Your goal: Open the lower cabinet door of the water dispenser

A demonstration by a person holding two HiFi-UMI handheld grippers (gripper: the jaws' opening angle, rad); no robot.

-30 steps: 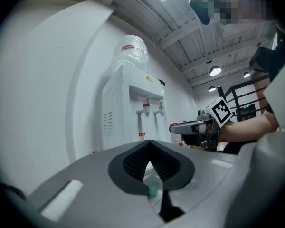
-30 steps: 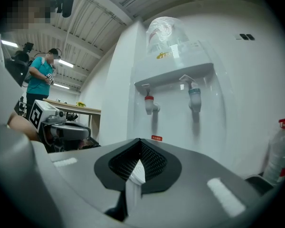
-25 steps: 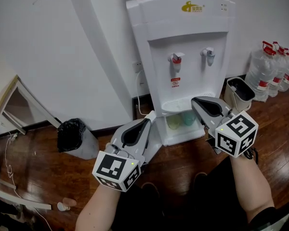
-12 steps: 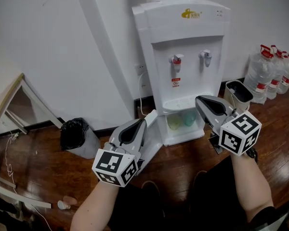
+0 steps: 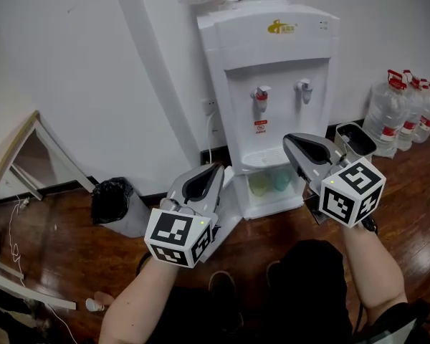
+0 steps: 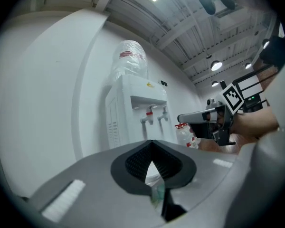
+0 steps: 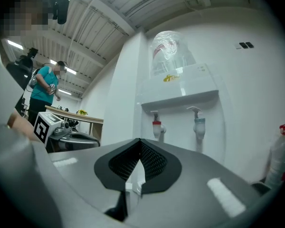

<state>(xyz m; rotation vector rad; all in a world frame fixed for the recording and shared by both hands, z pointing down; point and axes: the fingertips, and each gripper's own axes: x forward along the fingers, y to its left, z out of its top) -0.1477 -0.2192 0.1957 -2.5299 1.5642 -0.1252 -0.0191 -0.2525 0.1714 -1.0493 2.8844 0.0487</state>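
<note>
Your left gripper (image 5: 216,169) is in front of the dispenser (image 5: 272,56). Its jaws are a narrow way apart after just opening, and nothing is between them. Your right gripper (image 5: 288,140) is closed tight and empty.

Only the head view shows the door (image 5: 229,205). It stands open, swung left, half behind your left gripper, and two greenish cups (image 5: 259,183) sit inside.

The gripper views show the plastic-wrapped bottle (image 7: 168,51) on top, which the head view cuts off. Your right gripper view also catches one person (image 7: 43,90) by a far table (image 7: 80,118).

Count two taps (image 5: 261,96), one red and one blue, three jugs (image 5: 393,106) at the right, and one black bin (image 5: 112,201) at the left.
</note>
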